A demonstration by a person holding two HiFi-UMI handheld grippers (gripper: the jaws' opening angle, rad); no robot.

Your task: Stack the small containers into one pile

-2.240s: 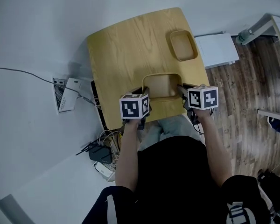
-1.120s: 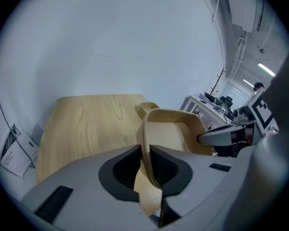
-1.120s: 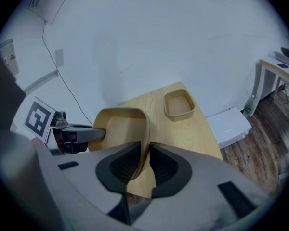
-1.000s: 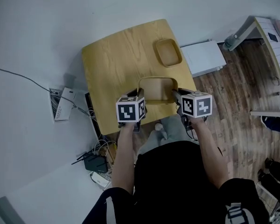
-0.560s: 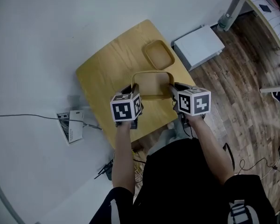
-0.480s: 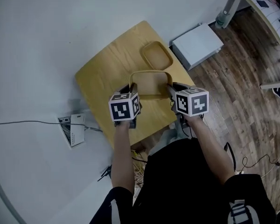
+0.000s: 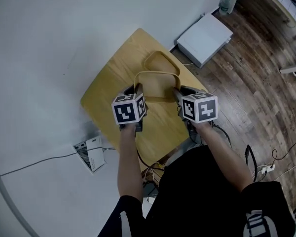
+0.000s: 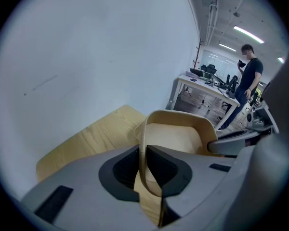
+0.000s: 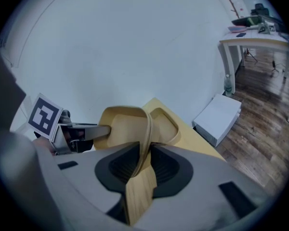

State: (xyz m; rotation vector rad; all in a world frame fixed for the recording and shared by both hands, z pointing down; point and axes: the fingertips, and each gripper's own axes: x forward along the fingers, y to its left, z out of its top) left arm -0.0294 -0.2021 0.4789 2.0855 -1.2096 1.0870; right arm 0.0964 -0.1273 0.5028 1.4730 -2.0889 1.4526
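A light wooden container (image 7: 155,85) is held up between both grippers, just above the near edge of a second, smaller wooden container (image 7: 160,63) that rests on the wooden table (image 7: 111,90). My left gripper (image 7: 137,89) is shut on the held container's left rim (image 8: 143,148). On the opposite side my right gripper (image 7: 177,92) has the right rim (image 9: 145,129) between its jaws; those jaws are opening, and the pads still touch the rim. The right gripper view shows the second container (image 9: 164,125) just behind the held one.
A white box (image 7: 204,32) lies on the wood floor beyond the table. A small white device with cables (image 7: 92,153) sits on the floor at the table's left. Further off there are desks (image 9: 253,40) and a standing person (image 8: 248,78).
The held container has travelled away from me, from the near part of the table to over the second container's near edge. The head camera has turned, so the table sits differently in view.
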